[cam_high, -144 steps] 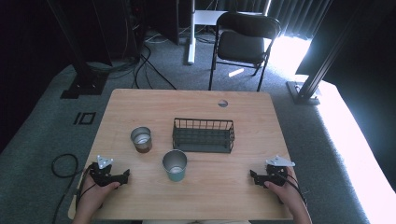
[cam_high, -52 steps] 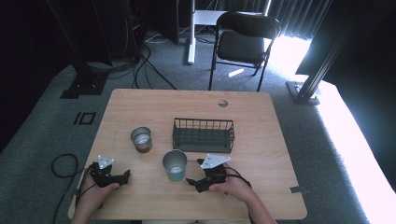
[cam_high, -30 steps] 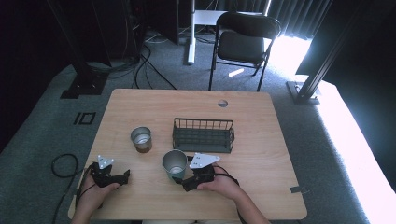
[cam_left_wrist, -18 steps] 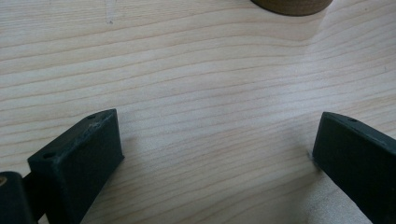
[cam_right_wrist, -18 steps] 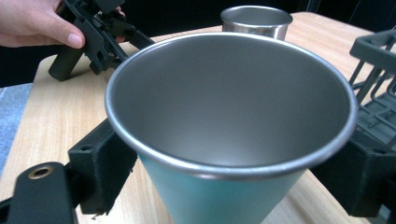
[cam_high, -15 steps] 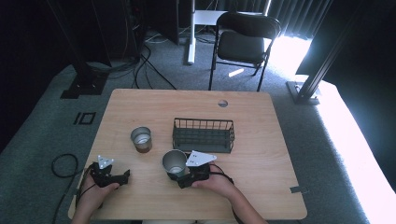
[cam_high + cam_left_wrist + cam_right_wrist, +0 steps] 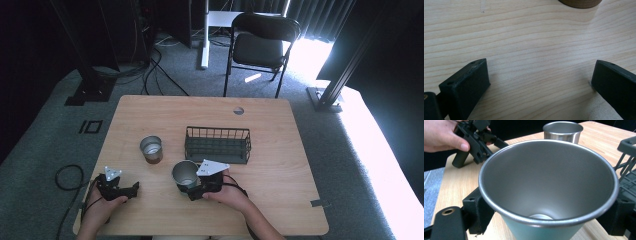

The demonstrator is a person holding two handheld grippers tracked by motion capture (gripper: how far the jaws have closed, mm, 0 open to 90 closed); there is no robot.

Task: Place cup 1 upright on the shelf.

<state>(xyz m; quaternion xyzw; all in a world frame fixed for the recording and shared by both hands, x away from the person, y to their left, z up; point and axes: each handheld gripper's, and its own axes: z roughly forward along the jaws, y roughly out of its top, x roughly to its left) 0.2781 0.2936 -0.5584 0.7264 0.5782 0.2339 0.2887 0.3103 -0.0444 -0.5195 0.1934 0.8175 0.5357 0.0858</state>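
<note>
Right gripper (image 7: 549, 220) jaws straddle teal cup (image 7: 544, 230), one pad each side below rim; contact looks close, firm clamp not certain. Cup stands upright just in front of wire basket (image 7: 218, 145), near its left end.

Risk: flared, slick metal wall; squeeze too low or off-centre, cup slips or tips against basket.

Left gripper (image 7: 119, 187) jaws wide apart, nothing between, resting on table (image 7: 529, 37) well left of basket; second steel cup (image 7: 151, 148) beside basket.

Versus 4.8 s back: right gripper has crossed from right table edge to cup; left unmoved.
</note>
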